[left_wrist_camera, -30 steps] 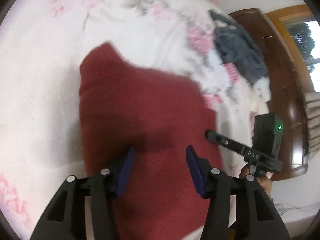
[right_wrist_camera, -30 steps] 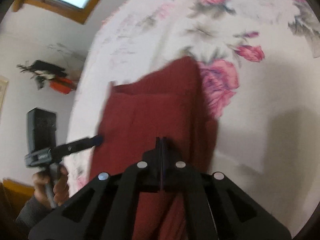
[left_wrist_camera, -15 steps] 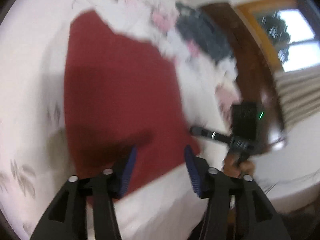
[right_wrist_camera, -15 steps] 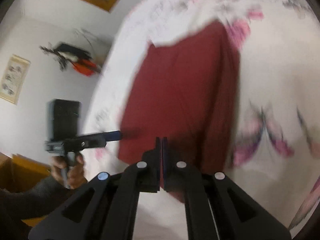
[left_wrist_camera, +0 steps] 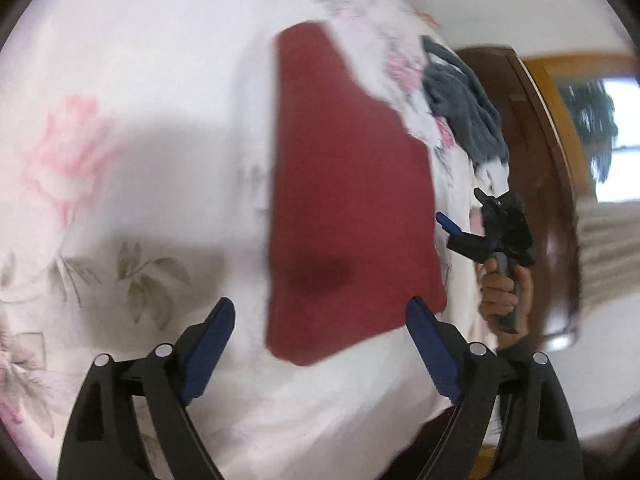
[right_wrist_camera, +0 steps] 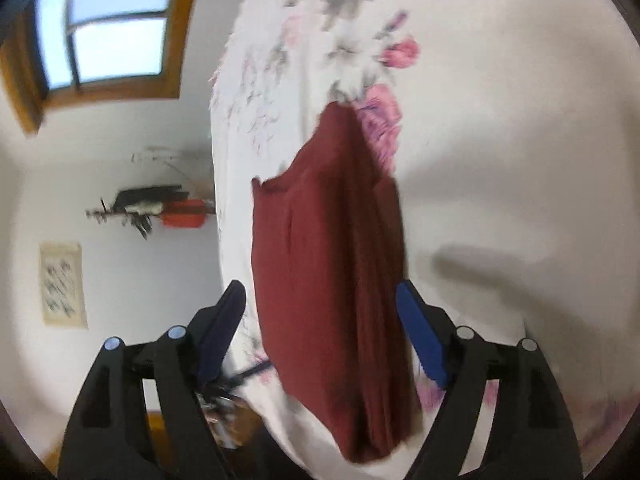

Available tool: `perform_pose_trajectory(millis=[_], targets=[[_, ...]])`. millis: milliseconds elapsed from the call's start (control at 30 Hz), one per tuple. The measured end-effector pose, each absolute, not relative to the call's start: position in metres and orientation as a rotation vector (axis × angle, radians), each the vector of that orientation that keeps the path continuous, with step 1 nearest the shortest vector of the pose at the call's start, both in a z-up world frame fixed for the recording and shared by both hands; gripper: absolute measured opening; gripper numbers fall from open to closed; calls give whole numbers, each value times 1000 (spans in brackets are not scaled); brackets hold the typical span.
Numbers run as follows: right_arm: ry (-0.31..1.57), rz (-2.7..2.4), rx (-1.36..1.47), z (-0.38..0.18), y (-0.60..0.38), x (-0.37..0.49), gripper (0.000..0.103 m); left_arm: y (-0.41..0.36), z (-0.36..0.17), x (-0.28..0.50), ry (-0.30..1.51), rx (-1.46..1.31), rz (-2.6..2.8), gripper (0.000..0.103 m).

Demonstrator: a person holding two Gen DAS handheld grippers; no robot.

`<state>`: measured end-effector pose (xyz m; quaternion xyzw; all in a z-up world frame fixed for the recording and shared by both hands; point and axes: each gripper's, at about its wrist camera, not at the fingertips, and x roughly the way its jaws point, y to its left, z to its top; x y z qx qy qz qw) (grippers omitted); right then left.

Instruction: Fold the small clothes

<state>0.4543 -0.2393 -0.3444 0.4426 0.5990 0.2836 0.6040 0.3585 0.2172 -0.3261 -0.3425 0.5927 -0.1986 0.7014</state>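
You work on a bed [left_wrist_camera: 132,92] with a white sheet printed with pink flowers; a window [right_wrist_camera: 108,28] and a wooden headboard [left_wrist_camera: 532,128] are behind it. The red garment [left_wrist_camera: 348,208] lies flat on the sheet near the bed edge, already folded into a long narrow shape, with one narrower end pointing away from you. In the right view the garment [right_wrist_camera: 332,272] shows soft ribs and several layers along its right side. I judge it is light, soft knit: it will sag and slide apart if you lift one layer only. Take it at the near corners, pinching all layers together, one gripper on each corner.

Your left gripper [left_wrist_camera: 316,356] hangs over the near end with its jaws wide apart and holds nothing. Your right gripper [right_wrist_camera: 320,340] is also spread wide and empty, above the near end; your hand [left_wrist_camera: 504,296] holds it beside the garment. A grey cloth pile [left_wrist_camera: 464,108] lies farther, well apart.
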Motion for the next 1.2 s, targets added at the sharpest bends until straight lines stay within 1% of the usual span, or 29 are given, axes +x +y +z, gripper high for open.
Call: perform_pose_trajectory(millis=[167,367,467,567,600,633,667,733,800,833,867,900,933,967,1000,1067,1133,1200], targets=[[1497,619,935,-369,-215,495,77,231,-354,368,1343,-864,-493,87],[1526,650,884,-374,-185,515,77,214,-370,384,1350,-925,-577,87],[1535,673,865,-377,-175,517,80,215,-372,376,1368,-928,-625,87],[1517,685,841,-375,-171,516,79,186,-374,387,1409,-885,-687,87],[1515,686,848,-379,-171,518,75,179,-375,389,1423,-853,-694,87],[1511,684,866,-383,-173,518,73,176,-376,391,1431,-846,-689,87],[1504,688,885,-386,-171,518,74,175,-378,392,1436,-846,-687,87],[1500,709,866,-385,-162,520,79,165,-379,398,1440,-849,-695,87],[1496,737,843,-380,-150,521,80,155,-376,398,1456,-810,-695,88],[1497,748,833,-380,-144,522,78,148,-373,399,1465,-780,-684,87],[1498,748,825,-380,-140,523,76,145,-372,400,1473,-768,-671,85],[1500,749,823,-380,-138,522,65,144,-372,401,1484,-767,-644,81],[1505,748,820,-382,-135,522,48,149,-374,399,1496,-759,-621,65],[1505,750,824,-383,-135,522,44,147,-374,401,1513,-751,-597,55],[1493,750,829,-383,-134,520,41,151,-376,400,1524,-771,-587,51],[1471,742,826,-378,-133,517,38,158,-377,399,1532,-811,-578,38],[1449,739,816,-371,-130,515,35,157,-371,397,1523,-793,-577,30],[1424,743,807,-360,-127,513,34,156,-361,396,1506,-750,-573,27]])
